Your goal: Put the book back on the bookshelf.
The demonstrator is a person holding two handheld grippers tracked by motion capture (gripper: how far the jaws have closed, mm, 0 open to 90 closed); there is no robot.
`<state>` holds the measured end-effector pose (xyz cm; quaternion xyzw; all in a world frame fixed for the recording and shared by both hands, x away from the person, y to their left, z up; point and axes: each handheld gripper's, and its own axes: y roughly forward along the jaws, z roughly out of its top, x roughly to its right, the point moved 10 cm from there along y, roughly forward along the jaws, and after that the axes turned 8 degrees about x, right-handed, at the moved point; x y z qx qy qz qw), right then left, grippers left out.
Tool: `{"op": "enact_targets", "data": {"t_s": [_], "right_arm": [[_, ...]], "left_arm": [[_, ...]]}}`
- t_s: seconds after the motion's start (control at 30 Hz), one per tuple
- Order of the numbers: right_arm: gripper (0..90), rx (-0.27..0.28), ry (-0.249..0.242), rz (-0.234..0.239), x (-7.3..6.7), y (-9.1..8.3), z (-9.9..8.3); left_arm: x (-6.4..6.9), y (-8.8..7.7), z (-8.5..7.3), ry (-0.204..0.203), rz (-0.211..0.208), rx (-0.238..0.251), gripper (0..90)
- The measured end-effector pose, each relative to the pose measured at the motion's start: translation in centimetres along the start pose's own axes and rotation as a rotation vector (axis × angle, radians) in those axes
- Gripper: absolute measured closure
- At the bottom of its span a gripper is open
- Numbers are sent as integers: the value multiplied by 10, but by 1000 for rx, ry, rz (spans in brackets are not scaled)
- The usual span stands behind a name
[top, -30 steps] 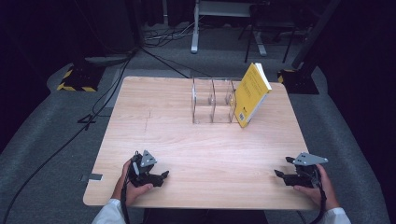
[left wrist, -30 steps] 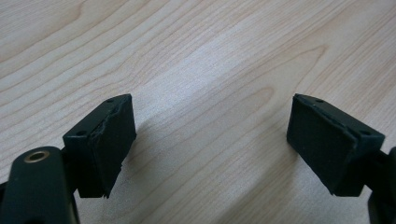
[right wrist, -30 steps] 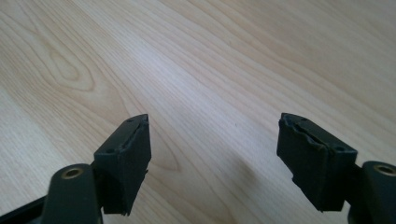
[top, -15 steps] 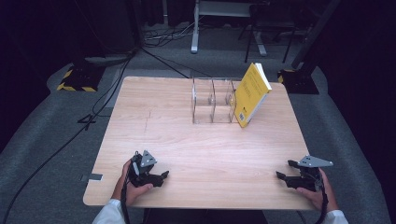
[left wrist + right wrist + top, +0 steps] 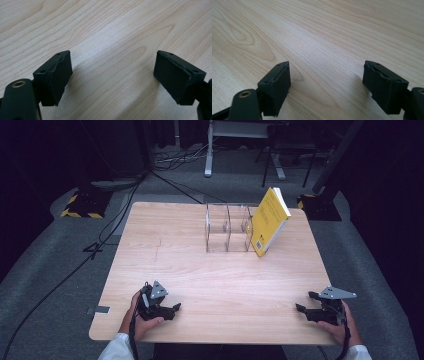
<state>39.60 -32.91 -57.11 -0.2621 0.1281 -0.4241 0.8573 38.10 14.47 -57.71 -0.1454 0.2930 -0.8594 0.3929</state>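
**Both grippers empty at near edge, yellow book leaning on organizer at far side**

Left gripper (image 5: 172,309) sits at near-left of the table (image 5: 165,250), held in the person's left hand (image 5: 142,320). Jaws released and spread, nothing between them; in the left gripper view only bare wood shows past the pads (image 5: 56,77).

Far centre: clear acrylic organizer (image 5: 227,227), upright, open compartments, looks empty. Just right of it the yellow book (image 5: 269,220) stands tilted, its upper part tipping right and away from the organizer, bottom corner on the table close to the organizer's right wall. Whether it actually touches that wall is hard to tell. Well apart from both grippers.

Near-right: right gripper (image 5: 302,304) in the right hand (image 5: 340,327), jaws released, and they have just been opening wider with nothing between them. Right gripper view shows the pads (image 5: 275,86) over bare table.

Handling judgement: the book looks like a paperback, fairly light, somewhat flexible, with a glossy cover that may slip. The lean looks unstable, so a bump could topple it. Best hold is probably across the thickness near the upper free edge or the spine side, pads flat on both covers. The organizer is rigid but light and may slide if pushed.
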Motion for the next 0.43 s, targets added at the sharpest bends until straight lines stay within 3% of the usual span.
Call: {"op": "enact_targets", "data": {"t_s": [0.43], "right_arm": [[230, 0, 0, 0, 0, 0, 0]], "left_arm": [[1, 0, 0, -5, -5, -3, 156]]}}
